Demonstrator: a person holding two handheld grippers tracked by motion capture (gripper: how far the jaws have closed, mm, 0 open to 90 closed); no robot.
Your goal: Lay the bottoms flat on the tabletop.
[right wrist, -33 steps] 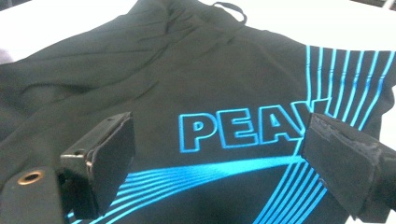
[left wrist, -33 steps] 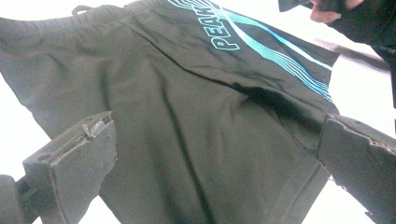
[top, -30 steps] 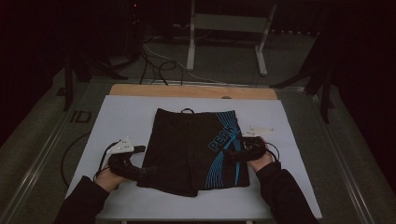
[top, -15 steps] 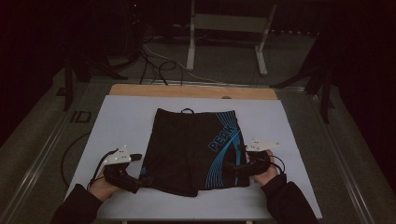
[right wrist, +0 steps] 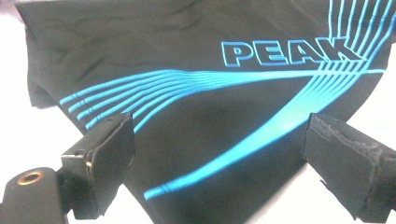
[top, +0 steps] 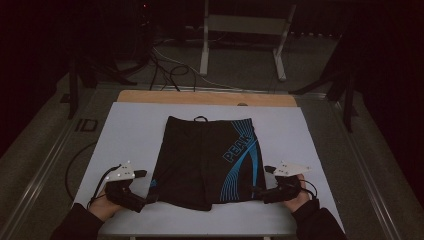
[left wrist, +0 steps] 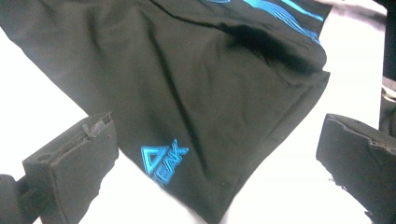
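A pair of black shorts (top: 205,160) with blue stripes and the word PEAK lies flat on the white table cover (top: 135,130), waistband away from me. My left gripper (top: 149,192) sits at the shorts' near left hem corner, open, its jaws spread either side of a small blue logo (left wrist: 163,158) on the shorts (left wrist: 187,84). My right gripper (top: 257,192) is at the near right hem corner, open too, with the striped cloth (right wrist: 224,102) lying between and beyond its jaws. Neither holds any cloth.
The cover's near edge (top: 210,232) runs just below both hands. A wooden strip (top: 205,97) borders the table's far side. Beyond it stand a metal frame (top: 245,30) and loose cables (top: 165,70) on the dark floor.
Both grippers have slid toward me along the shorts' sides, from about mid-length down to the near hem corners. The shorts lie as before.
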